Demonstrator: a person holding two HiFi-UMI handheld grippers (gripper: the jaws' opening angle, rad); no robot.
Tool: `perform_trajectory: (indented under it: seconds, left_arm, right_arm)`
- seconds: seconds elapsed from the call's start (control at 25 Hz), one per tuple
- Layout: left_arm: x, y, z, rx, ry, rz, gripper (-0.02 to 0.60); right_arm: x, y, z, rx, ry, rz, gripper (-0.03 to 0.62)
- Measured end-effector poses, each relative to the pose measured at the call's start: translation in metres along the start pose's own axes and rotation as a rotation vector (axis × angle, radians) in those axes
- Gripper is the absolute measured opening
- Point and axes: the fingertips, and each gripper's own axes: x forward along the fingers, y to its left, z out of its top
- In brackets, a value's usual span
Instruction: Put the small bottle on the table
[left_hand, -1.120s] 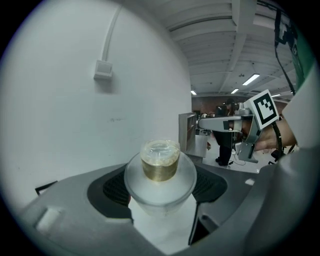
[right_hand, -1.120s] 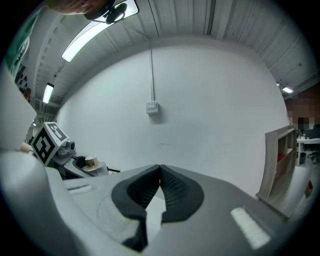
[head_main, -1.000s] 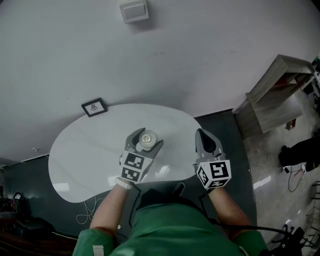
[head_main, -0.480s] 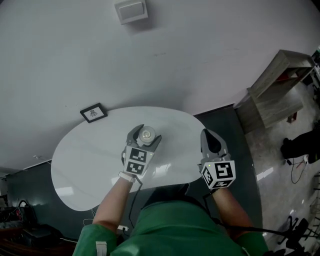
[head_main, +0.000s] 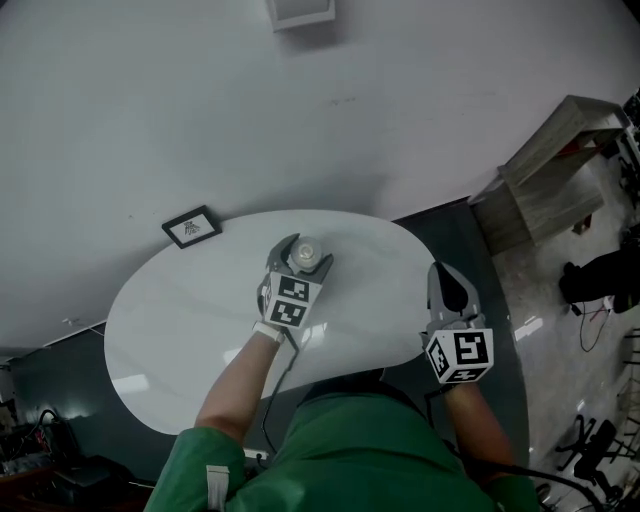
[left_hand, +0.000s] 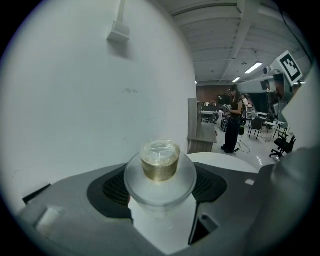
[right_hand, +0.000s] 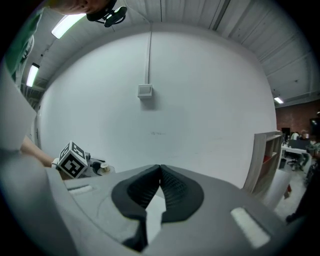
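A small clear bottle with a gold cap sits upright between the jaws of my left gripper, which is shut on it. In the head view the bottle and the left gripper are over the far middle of the white oval table; whether the bottle touches the top I cannot tell. My right gripper hangs at the table's right edge, shut with nothing in it. In the right gripper view its pads meet, and the bottle shows at far left.
A small black-framed picture lies at the table's far left rim. A wooden shelf unit stands against the white wall at right. Dark floor surrounds the table, and cables lie on the pale floor at right.
My left gripper has carried the bottle farther out over the table, toward the wall. The right gripper has drifted right, to the table's edge.
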Motion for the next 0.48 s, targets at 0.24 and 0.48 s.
perform_trajectory:
  seconds: [0.24,0.48]
  left_arm:
    - [0.029,0.017,-0.007,0.029,0.002,-0.049,0.347]
    - [0.057,0.024,-0.019,0.010,0.017,-0.084,0.347]
  right_arm:
    - [0.002,-0.001,-0.005,-0.008,0.031,-0.077,0.002]
    - [0.003,-0.002,-0.013,-0.005,0.062,-0.128,0.002]
